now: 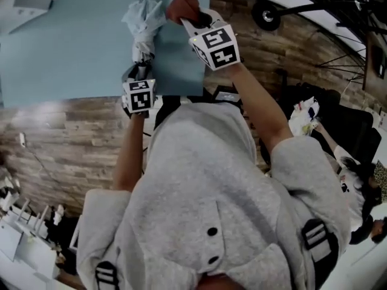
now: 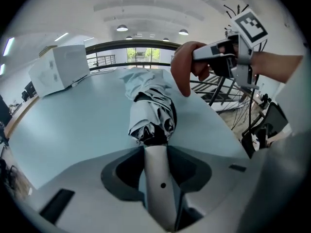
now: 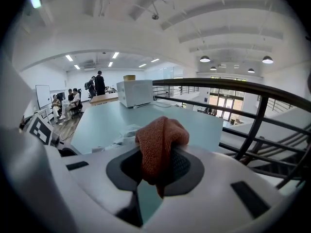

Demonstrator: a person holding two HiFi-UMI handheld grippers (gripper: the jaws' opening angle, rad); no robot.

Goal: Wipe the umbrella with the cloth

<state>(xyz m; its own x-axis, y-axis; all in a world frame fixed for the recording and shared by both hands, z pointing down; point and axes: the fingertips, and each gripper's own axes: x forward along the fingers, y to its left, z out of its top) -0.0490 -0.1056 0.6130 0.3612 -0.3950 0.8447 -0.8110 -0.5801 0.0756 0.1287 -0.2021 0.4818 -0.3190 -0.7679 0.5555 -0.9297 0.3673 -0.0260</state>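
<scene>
Rough terry cloth [image 3: 160,140], crumpled fabric umbrella [image 2: 153,113] — smooth plastic handle [image 2: 159,178], matt table [image 1: 60,53]

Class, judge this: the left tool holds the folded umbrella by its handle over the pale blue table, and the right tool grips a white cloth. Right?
One error: the cloth in the right tool is rust-brown, not white, as the right gripper view shows. The left tool does hold the folded umbrella by its handle over the pale blue table.

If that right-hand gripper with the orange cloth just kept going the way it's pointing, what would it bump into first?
Probably the pale blue table top: the right gripper, shut on the cloth, aims slightly down at it, just right of the folded umbrella. Depth is hard to judge.
</scene>
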